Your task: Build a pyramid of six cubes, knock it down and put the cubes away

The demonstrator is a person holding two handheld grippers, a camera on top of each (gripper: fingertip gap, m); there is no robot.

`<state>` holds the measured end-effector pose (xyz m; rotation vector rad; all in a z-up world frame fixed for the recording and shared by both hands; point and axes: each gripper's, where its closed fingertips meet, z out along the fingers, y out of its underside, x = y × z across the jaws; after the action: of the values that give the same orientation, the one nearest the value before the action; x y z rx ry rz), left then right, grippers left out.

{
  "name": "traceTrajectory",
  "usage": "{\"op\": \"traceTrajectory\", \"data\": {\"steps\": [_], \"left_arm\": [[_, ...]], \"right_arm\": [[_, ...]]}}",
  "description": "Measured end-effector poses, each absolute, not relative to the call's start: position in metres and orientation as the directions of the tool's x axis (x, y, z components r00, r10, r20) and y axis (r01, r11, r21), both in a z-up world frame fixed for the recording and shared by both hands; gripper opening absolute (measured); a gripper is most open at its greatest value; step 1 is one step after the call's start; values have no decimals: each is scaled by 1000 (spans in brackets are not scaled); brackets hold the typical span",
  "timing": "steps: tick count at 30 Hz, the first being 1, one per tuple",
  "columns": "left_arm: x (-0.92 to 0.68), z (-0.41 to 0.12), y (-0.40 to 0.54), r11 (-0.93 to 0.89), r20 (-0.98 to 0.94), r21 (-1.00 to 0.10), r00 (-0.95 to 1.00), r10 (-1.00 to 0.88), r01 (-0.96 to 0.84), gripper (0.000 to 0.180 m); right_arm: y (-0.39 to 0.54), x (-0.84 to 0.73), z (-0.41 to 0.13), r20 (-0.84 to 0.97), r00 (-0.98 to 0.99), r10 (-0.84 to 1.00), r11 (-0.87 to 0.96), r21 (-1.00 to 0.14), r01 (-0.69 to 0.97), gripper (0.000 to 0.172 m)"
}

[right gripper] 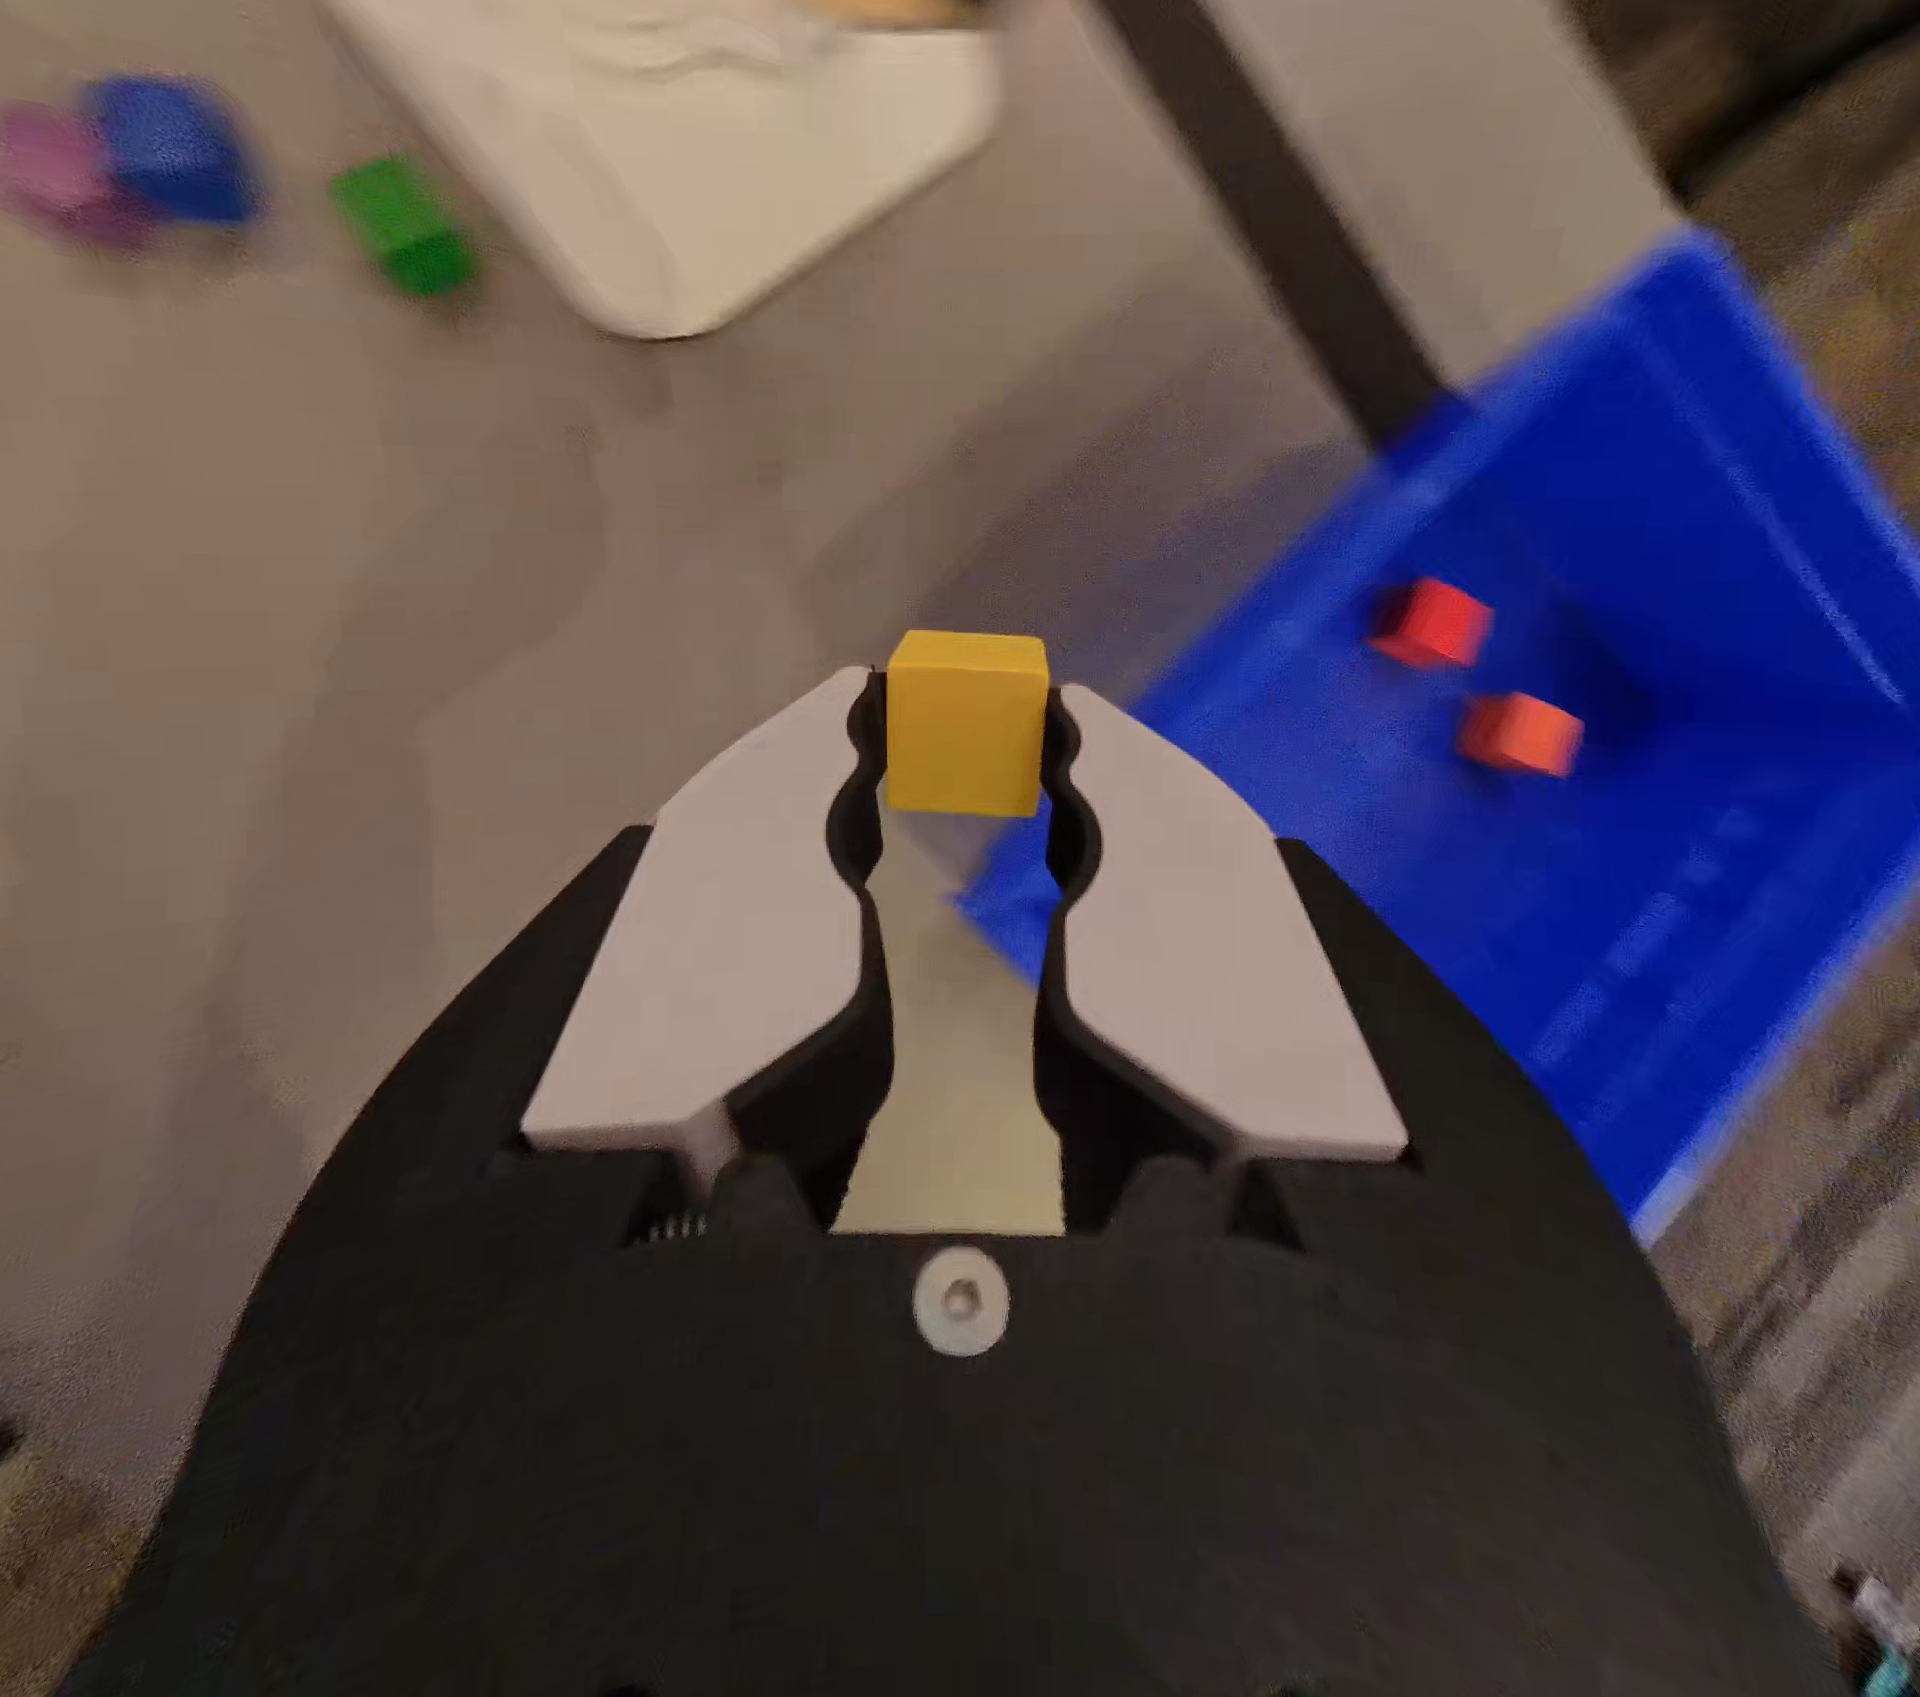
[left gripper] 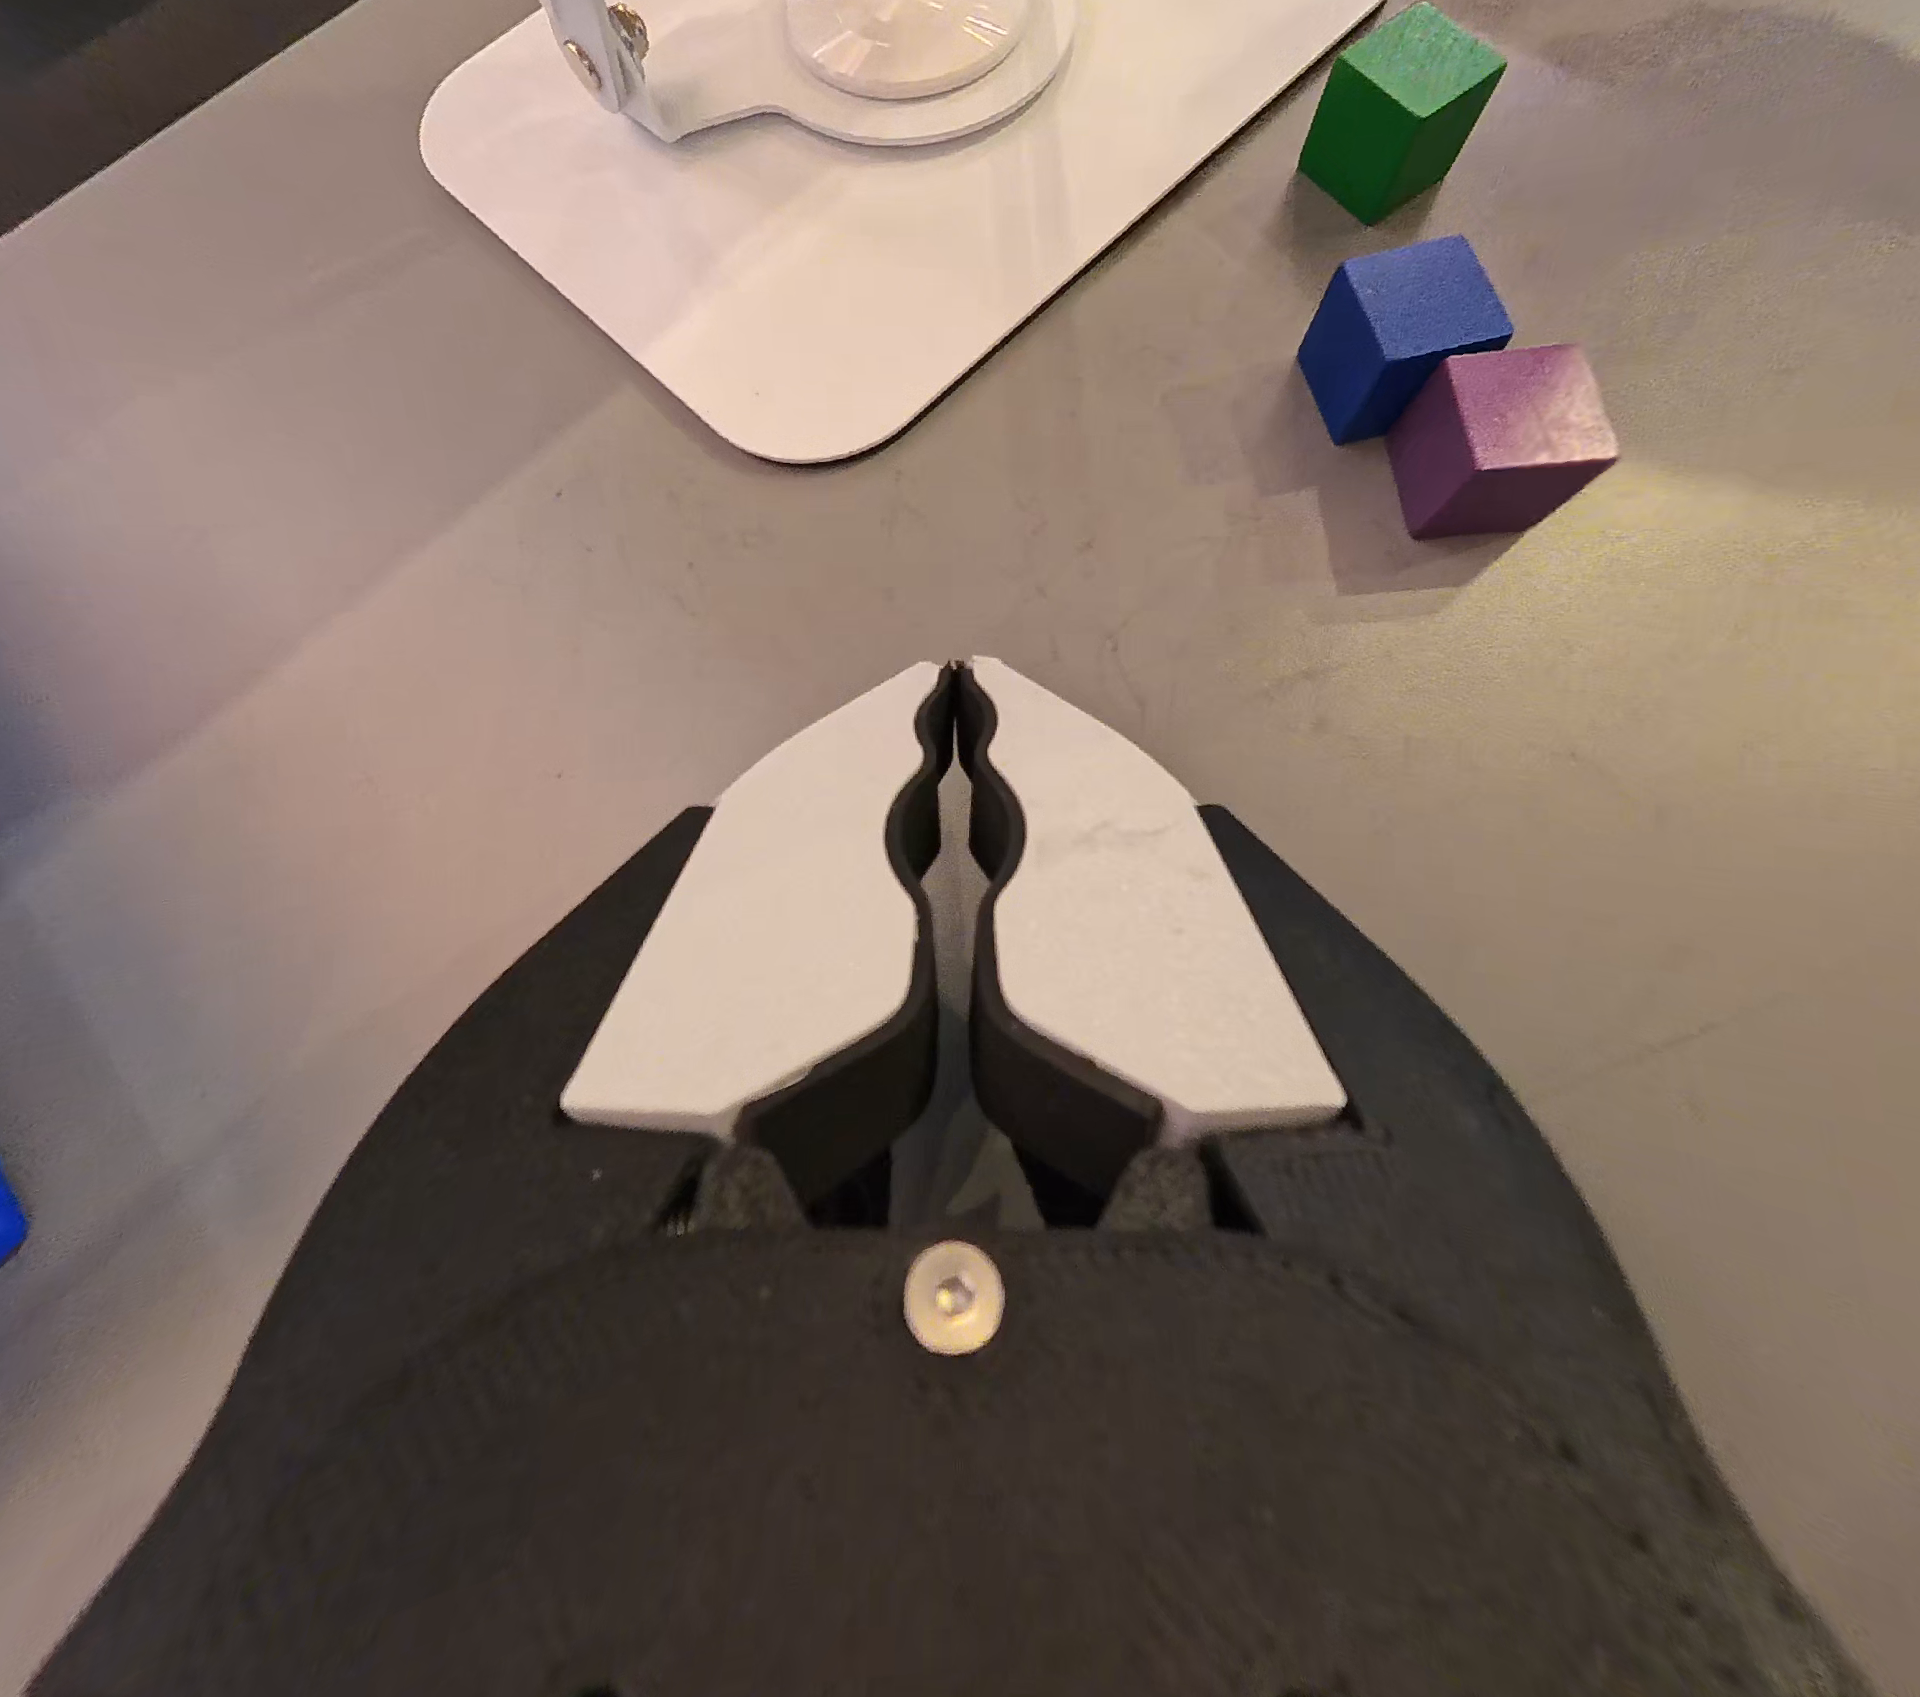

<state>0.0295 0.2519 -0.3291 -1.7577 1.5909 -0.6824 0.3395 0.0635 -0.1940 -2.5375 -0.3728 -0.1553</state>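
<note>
Yellow cube (right gripper: 964, 728) is clamped between the fingers (right gripper: 774, 816) of the right gripper (right gripper: 964, 712), both pads pressed to its sides, raised just left of the blue bin (right gripper: 1621, 868), which holds two red cubes (right gripper: 1432, 635). Left gripper (left gripper: 957, 667) hovers over the grey counter (left gripper: 416, 608) with its fingers closed on nothing. Green cube (left gripper: 1397, 112), blue cube (left gripper: 1392, 333) and purple cube (left gripper: 1501, 437) lie on the counter left of the bin, the last two touching.

six cubes (right gripper: 964, 728) (two red), one blue bin (right gripper: 1662, 972), one white stand (left gripper: 883, 224).
</note>
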Motion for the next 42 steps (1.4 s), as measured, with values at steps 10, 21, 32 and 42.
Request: {"op": "traceTrajectory", "data": {"steps": [10,21,32,42], "left_arm": [[29,-329,253,-52,-43,-764,130,-991,-644,0],[29,-330,252,-49,-46,-756,128,-991,-652,0],[29,-330,252,-42,-51,-758,124,-991,-650,0],[29,-329,250,-47,-36,-764,115,-993,-643,0]], "right_arm": [[92,510,-290,21,997,-71,-937,-344,-59,29],[84,522,-285,97,987,-125,-937,-337,-86,48],[103,209,-215,167,773,612,-616,-511,599,37],[169,162,-315,179,669,721,-581,-371,725,47]]}}
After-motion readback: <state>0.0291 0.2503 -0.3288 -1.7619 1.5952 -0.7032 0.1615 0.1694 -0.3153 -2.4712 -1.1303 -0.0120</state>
